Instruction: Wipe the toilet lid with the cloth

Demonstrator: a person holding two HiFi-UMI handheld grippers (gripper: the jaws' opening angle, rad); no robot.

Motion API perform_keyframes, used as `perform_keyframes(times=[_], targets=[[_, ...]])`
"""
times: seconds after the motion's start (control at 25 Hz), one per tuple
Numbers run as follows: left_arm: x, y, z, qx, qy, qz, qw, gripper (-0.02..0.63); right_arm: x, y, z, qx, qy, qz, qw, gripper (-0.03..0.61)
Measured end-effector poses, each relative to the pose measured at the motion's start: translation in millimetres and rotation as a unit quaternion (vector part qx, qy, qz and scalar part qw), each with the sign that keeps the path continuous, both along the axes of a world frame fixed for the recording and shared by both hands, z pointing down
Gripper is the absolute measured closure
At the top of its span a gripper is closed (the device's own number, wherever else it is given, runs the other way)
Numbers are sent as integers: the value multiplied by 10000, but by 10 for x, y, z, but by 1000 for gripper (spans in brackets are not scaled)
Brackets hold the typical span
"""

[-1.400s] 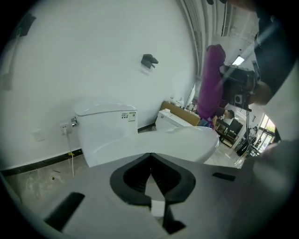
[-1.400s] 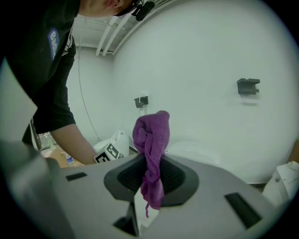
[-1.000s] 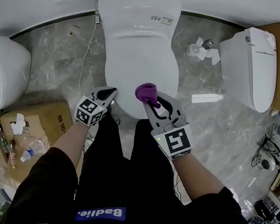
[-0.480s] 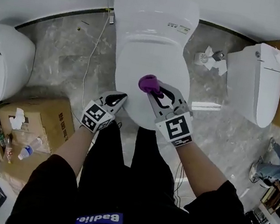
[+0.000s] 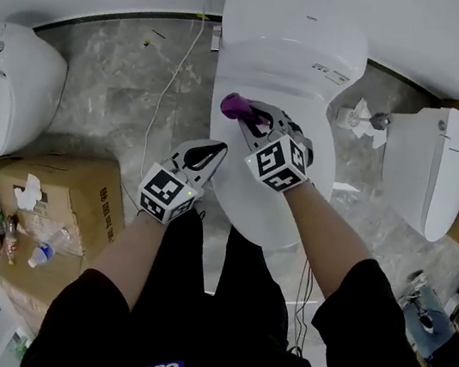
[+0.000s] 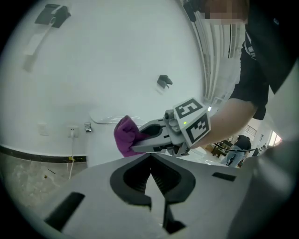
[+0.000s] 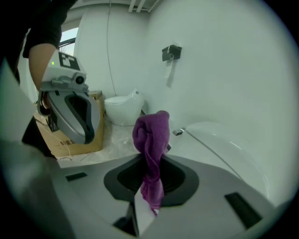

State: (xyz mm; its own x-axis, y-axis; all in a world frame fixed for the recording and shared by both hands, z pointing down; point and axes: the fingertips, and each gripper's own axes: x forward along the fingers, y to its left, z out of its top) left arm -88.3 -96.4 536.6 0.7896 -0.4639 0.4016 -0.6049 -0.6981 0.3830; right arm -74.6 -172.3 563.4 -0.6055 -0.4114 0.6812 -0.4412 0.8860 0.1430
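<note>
Toilet lid [image 5: 312, 105] edge beside open floor [image 5: 114, 89]; right gripper's [image 5: 255, 116] cloth [image 5: 235, 105] perhaps touching

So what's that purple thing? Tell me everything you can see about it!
It's a purple cloth, soft and fuzzy-looking, bunched into a crumpled wad. The tongs of the right gripper are shut on one end, and the rest sticks out past them in a lump. It hangs over the white toilet lid near its left edge; whether it touches the lid I can't tell.
</note>
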Motion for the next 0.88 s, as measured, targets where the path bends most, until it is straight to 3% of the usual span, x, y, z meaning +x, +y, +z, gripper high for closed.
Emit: perform_keyframes(times=[0.28,0.44,0.64,0.88], targets=[[-279,-191,263,-87,-75,-173,9998,598,-216,-258,895,-217,1059,-1051,9886,514],[-402,-137,378,-240,-118,-276,9993,598,-245,-362,1174,-276,1397,-1414,9797,514],[-385,-80,423,-310,-256,-247,9989,598,-69,-439,1230,-399,1343,-1167,9832,514],[1,-110,307,-133,-270,-130,9995,598,832,-512,1245,-472,1430,-433,9877,514]])
